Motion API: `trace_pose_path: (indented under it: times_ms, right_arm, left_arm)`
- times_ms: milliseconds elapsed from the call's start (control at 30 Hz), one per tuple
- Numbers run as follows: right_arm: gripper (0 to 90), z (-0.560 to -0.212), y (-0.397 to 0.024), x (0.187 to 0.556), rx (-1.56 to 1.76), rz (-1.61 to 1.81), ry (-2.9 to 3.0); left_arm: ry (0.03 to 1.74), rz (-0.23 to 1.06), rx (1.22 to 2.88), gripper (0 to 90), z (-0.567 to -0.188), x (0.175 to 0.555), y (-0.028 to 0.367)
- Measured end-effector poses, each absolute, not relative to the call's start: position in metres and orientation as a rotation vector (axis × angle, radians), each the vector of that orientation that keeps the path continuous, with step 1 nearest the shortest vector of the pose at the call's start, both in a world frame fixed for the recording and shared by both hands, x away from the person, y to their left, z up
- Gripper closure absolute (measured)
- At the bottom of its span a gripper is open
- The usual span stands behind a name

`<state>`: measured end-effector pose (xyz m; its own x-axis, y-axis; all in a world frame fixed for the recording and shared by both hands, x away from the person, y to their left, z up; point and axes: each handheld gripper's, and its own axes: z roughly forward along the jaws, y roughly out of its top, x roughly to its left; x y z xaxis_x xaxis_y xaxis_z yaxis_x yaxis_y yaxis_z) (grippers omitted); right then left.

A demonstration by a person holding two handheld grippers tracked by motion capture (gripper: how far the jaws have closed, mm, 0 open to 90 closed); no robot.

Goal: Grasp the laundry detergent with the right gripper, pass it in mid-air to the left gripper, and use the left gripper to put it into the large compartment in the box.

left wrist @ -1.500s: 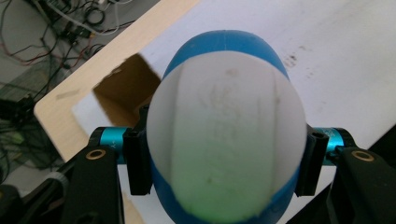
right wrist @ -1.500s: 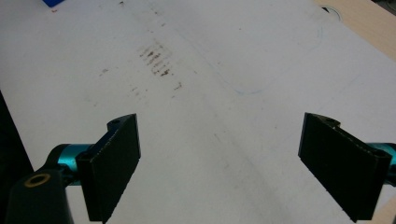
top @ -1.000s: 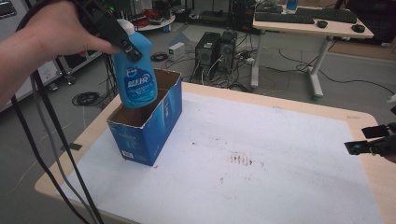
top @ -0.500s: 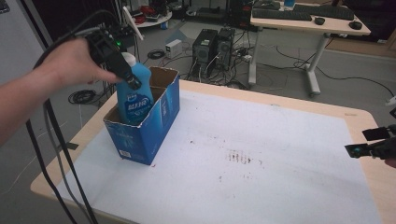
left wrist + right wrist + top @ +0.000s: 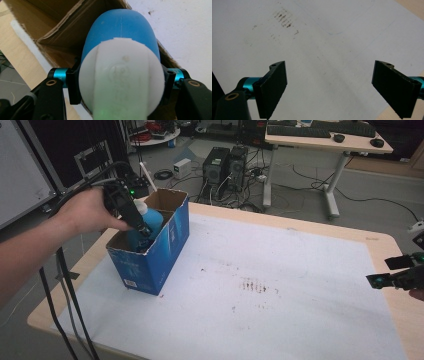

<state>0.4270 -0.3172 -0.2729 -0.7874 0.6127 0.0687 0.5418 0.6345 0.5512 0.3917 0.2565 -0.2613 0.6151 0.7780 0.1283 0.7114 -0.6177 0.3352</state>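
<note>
Pretty even, soft indoor light, only faint shadows on the desk (image 5: 300, 270). Up close the bottle cap (image 5: 121, 82) goes blurry and washed out.

Blue bottle (image 5: 150, 222) upright inside blue carton (image 5: 155, 255)

lab: computer towers (image 5: 227, 167), cables (image 5: 300, 175)
</note>
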Motion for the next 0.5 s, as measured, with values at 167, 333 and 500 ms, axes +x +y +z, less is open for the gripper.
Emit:
trace_pose_path:
  times_ms: [167,333,500]
  right_arm:
    - [12.4,-0.275,-0.318,0.426,0.979,0.840,2.731]
    - [12.4,-0.276,-0.319,0.427,0.984,0.837,2.729]
    - [12.4,-0.277,-0.318,0.427,0.981,0.833,2.732]
  left_arm:
    - [1.216,0.388,2.594,38.4,-0.277,0.393,0.259]
    - [1.208,0.378,2.595,38.4,-0.286,0.392,0.261]
    - [1.185,0.384,2.599,38.3,-0.291,0.391,0.261]
